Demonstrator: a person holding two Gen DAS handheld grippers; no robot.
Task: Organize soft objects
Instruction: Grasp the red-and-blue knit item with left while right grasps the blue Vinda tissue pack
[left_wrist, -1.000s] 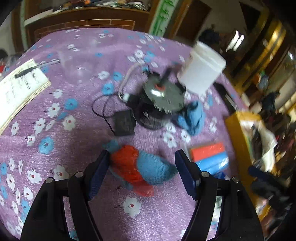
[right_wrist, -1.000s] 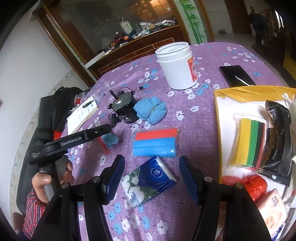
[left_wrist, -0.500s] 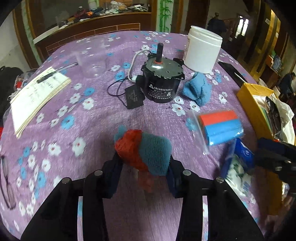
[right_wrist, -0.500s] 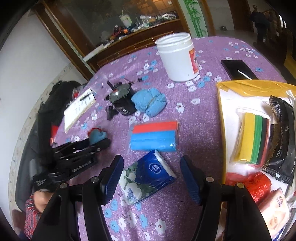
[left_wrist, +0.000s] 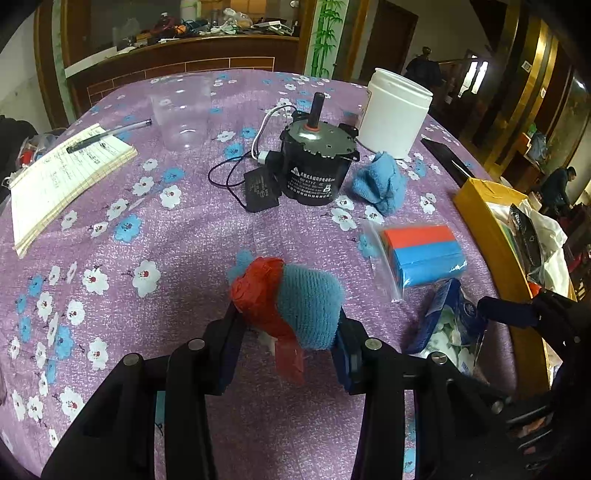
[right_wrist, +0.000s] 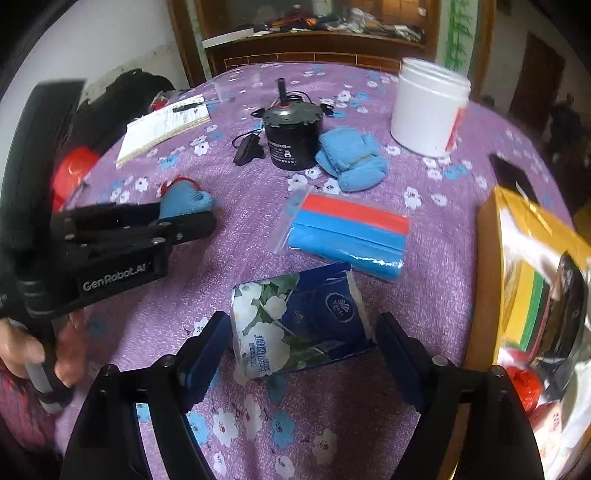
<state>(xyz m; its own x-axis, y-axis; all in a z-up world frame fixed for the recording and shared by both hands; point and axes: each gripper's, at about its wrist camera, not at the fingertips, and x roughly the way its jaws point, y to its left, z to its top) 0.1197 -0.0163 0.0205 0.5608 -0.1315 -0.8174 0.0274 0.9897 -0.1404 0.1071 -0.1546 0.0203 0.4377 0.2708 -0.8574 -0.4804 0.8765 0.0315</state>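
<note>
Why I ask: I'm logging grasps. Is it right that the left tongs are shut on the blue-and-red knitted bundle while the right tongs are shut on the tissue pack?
One part is wrong. The left tongs are shut on the blue-and-red knitted bundle, but the right tongs are open, straddling the tissue pack without squeezing it; the right wrist view shows this.

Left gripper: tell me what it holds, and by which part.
The left gripper is shut on the blue-and-red knit bundle, its fingers pinching the bundle's two sides.
</note>
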